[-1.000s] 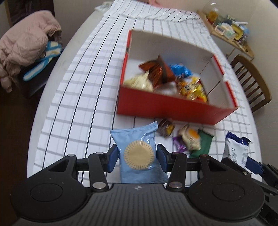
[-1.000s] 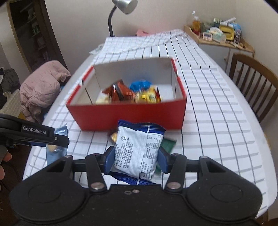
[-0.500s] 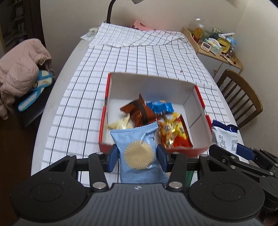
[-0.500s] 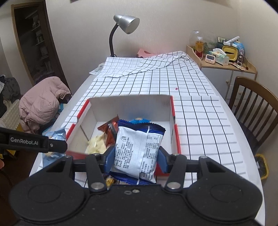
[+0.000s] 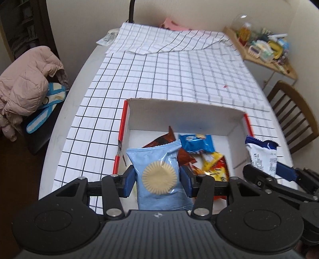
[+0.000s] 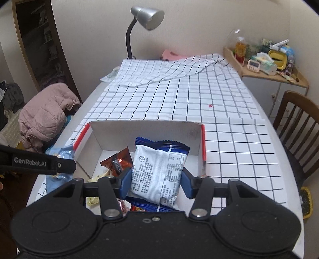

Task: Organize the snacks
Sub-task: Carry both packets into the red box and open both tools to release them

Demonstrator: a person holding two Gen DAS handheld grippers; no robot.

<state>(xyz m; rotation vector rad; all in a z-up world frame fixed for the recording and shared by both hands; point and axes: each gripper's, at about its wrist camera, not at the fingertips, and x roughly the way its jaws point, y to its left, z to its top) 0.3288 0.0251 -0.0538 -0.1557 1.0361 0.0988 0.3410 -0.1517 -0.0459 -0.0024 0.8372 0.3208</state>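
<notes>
My left gripper (image 5: 157,178) is shut on a light blue snack packet (image 5: 159,175) with a round biscuit picture, held over the near left part of the red box (image 5: 121,127). My right gripper (image 6: 156,180) is shut on a white and dark blue snack packet (image 6: 159,173), held over the box's right part (image 6: 203,143); that packet also shows in the left wrist view (image 5: 262,157). Inside the box lie a brown packet (image 6: 118,161), a blue packet (image 5: 196,143) and a yellow-red packet (image 5: 214,165).
The box stands on a white table with a black-grid cloth (image 6: 199,99). A wooden chair (image 6: 297,127) stands at the right, a pink jacket (image 6: 45,117) on a seat at the left. A desk lamp (image 6: 146,18) and a cluttered shelf (image 6: 269,63) are at the far end.
Both grippers, each still holding its packet, have risen and moved forward from in front of the box's near wall to above the inside of the box.
</notes>
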